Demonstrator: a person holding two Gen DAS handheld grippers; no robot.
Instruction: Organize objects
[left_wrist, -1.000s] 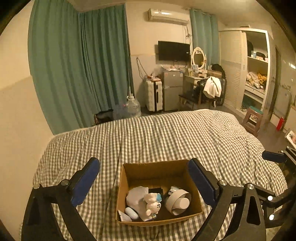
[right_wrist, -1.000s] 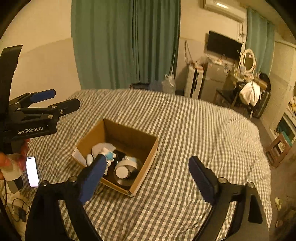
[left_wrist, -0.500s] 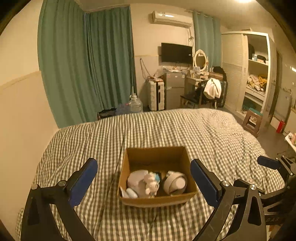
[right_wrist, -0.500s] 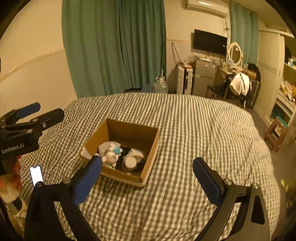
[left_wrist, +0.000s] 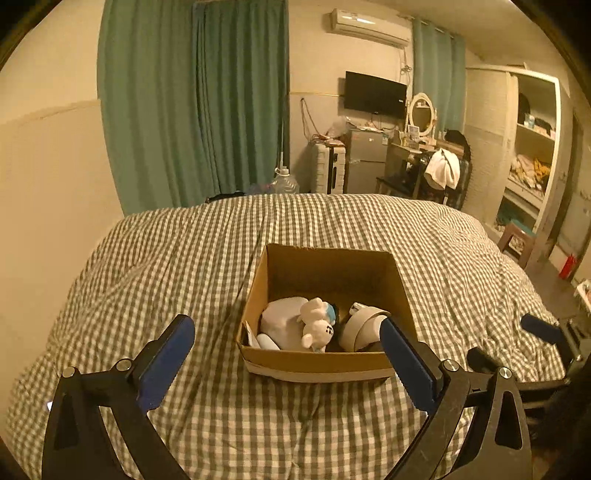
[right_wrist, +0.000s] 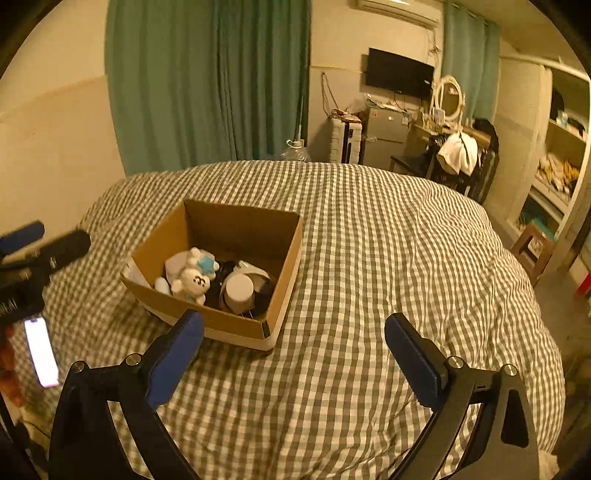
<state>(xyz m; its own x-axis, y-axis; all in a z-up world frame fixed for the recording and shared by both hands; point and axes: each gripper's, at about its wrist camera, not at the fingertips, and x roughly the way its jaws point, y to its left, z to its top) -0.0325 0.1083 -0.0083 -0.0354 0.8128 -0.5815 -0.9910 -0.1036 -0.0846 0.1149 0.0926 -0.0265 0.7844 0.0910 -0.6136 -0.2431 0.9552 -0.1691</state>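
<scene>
An open cardboard box (left_wrist: 321, 365) (right_wrist: 236, 326) sits on the checked bed cover. In it lie a white plush toy (left_wrist: 314, 325) (right_wrist: 192, 282), a white soft bundle (left_wrist: 282, 319), a roll of tape (left_wrist: 364, 325) (right_wrist: 240, 290) and small white items. My left gripper (left_wrist: 288, 363) is open and empty, held just in front of the box. My right gripper (right_wrist: 293, 354) is open and empty, in front of the box and to its right. The left gripper also shows at the left edge of the right wrist view (right_wrist: 40, 247).
The checked bed (right_wrist: 388, 258) fills the near space. A lit phone (right_wrist: 40, 350) is at the lower left by a hand. Green curtains (left_wrist: 192, 99), a suitcase (left_wrist: 328, 168), a fridge, a desk with a mirror, and a wardrobe (left_wrist: 532, 147) stand beyond the bed.
Both grippers have pulled back and up from the box, so it sits farther off in both views. Both stay open and empty. The box has not moved.
</scene>
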